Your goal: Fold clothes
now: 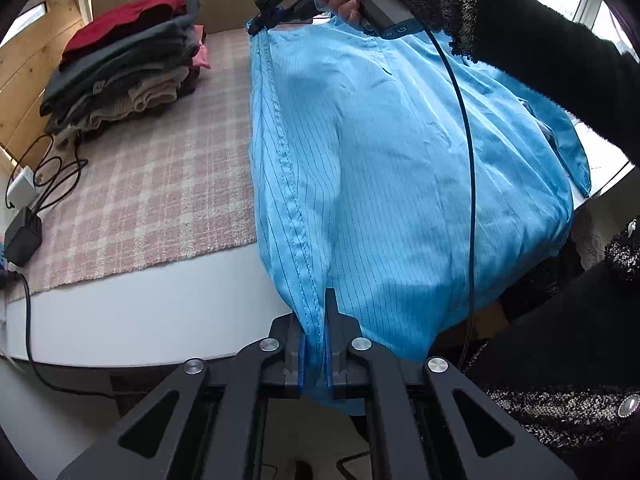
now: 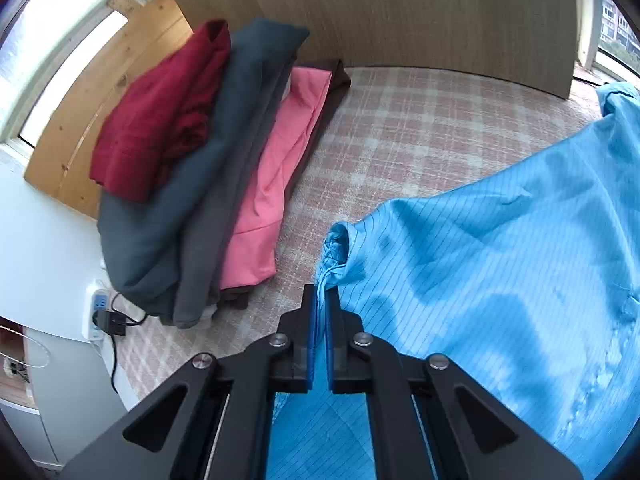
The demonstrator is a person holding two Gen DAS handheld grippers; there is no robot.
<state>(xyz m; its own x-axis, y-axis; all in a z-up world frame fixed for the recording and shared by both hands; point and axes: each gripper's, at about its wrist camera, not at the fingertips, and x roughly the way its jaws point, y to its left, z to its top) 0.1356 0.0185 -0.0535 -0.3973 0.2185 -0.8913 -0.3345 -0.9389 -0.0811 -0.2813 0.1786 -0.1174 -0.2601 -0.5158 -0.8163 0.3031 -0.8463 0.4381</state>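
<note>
A light blue pinstriped garment (image 1: pixel 400 160) hangs stretched in the air above the table. My left gripper (image 1: pixel 315 320) is shut on its hemmed edge near the table's front. My right gripper (image 1: pixel 276 16) shows at the top of the left wrist view, shut on the far end of the same edge. In the right wrist view my right gripper (image 2: pixel 319 304) is shut on a bunched corner of the blue garment (image 2: pixel 500 260), which spreads to the right.
A pink plaid cloth (image 1: pixel 160 184) covers the white table (image 1: pixel 140 320). A stack of folded clothes (image 2: pixel 192 168), red on top, stands at the back left. A power strip, adapters and cables (image 1: pixel 24 208) lie at the left edge. A wooden panel (image 2: pixel 400 12) stands behind.
</note>
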